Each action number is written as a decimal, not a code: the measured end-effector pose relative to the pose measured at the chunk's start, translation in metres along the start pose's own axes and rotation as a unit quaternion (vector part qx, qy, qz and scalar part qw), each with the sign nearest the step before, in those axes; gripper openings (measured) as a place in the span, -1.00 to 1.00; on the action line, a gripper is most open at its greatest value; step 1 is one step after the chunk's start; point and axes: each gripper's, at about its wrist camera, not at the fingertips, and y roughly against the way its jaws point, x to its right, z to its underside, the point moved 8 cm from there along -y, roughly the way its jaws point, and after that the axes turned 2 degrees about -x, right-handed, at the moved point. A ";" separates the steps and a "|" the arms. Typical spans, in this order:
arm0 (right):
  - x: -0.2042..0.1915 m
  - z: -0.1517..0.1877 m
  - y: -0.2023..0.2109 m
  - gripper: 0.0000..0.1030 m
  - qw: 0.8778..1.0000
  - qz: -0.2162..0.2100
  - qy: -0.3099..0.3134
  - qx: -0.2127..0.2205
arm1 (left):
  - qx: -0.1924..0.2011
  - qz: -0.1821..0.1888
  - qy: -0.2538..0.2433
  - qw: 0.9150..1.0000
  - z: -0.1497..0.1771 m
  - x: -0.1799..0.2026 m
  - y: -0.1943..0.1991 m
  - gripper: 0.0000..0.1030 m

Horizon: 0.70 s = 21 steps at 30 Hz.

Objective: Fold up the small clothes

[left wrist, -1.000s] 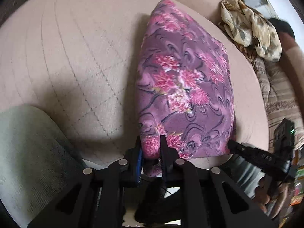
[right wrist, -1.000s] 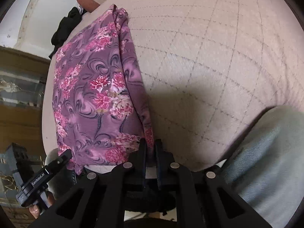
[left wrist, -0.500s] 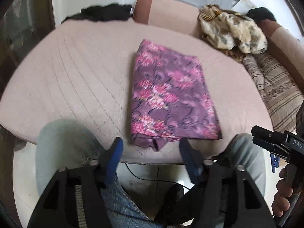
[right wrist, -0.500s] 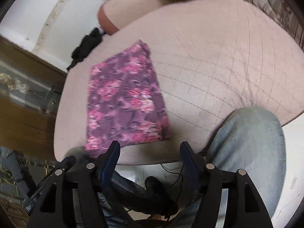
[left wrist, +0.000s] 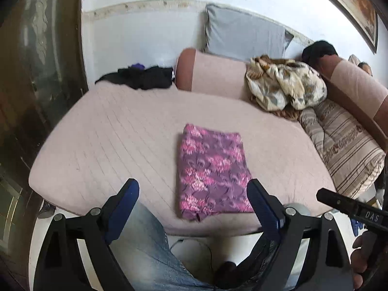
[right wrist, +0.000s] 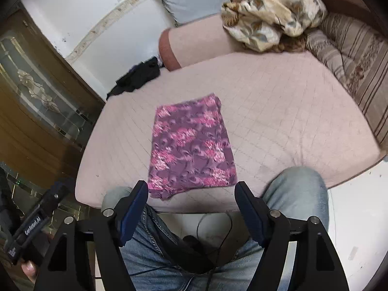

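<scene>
Bed (left wrist: pixel 101 131): pink quilted cover with a diamond stitch; carries all items below.
Bolster (left wrist: pixel 213 75): pink with a rust-brown end, along the far edge of the bed.
Grey pillow (left wrist: pixel 242 36): upright against the wall behind the bolster.
Striped cushion (left wrist: pixel 349 150): beige and brown, at the right side of the bed.
Crumpled floral cloth (left wrist: pixel 286 84): cream and tan, heaped beside the bolster.
Dark garments (left wrist: pixel 143 77): black pile at the far left corner.
Folded purple floral garment (left wrist: pixel 211 172): flat rectangle, near the front edge of the bed, touched by neither tool.
Left tongs (left wrist: pixel 194 198): spread wide, holding nothing, above the bed edge.
Right tongs (right wrist: pixel 191 200): spread wide, holding nothing, above the person's jeans-clad knees (right wrist: pixel 295 186).
</scene>
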 end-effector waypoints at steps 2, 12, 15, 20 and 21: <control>-0.007 -0.003 0.013 0.52 1.000 0.004 0.009 0.011 | 0.010 0.003 -0.003 1.000 -0.006 0.002 0.013 0.79; -0.042 0.003 0.055 0.53 0.997 0.016 0.064 0.036 | -0.002 -0.034 -0.011 0.999 0.009 -0.001 0.027 0.85; -0.048 0.008 0.057 0.53 0.996 0.019 0.075 0.035 | -0.016 -0.039 -0.011 0.999 0.015 -0.002 0.026 0.85; -0.053 0.009 0.056 0.53 0.995 0.028 0.091 0.034 | -0.020 -0.048 -0.003 0.999 0.017 -0.006 0.033 0.85; -0.053 0.008 0.056 0.53 0.995 0.028 0.092 0.036 | -0.019 -0.049 -0.002 0.999 0.016 -0.007 0.036 0.85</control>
